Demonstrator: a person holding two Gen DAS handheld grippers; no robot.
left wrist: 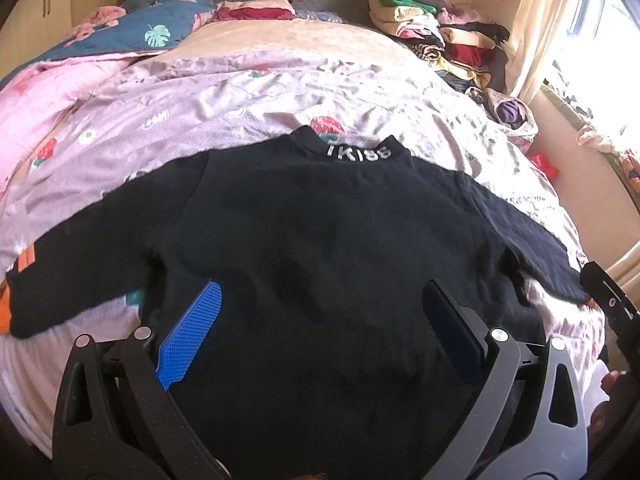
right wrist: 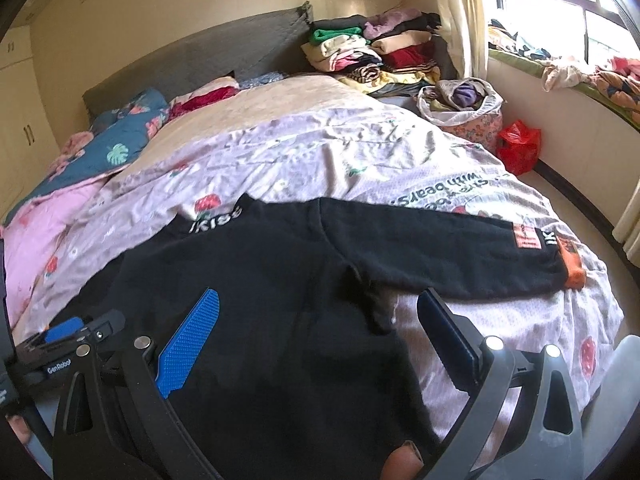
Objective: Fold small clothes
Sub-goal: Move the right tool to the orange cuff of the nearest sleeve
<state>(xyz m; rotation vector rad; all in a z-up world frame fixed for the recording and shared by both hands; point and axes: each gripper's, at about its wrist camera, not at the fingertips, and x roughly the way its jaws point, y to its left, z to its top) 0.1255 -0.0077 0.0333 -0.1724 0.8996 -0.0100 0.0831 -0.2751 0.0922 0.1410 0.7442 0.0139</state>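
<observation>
Here the left gripper (left wrist: 320,328) is hovering with jaws spread wide over the lower body of the black top (left wrist: 320,248), gripping nothing. The right gripper (right wrist: 316,336) is also gaping empty, straddling the top's right side edge below the armpit. The top is lying flat on the pink sheet (right wrist: 320,152), both sleeves stretched outward, neck pointing away, white lettering on the collar (left wrist: 359,151). An orange cuff (right wrist: 574,266) is ending the top's right sleeve. Well beyond the top, a pile of folded clothes (right wrist: 372,56) is sitting by the headboard (right wrist: 224,48).
</observation>
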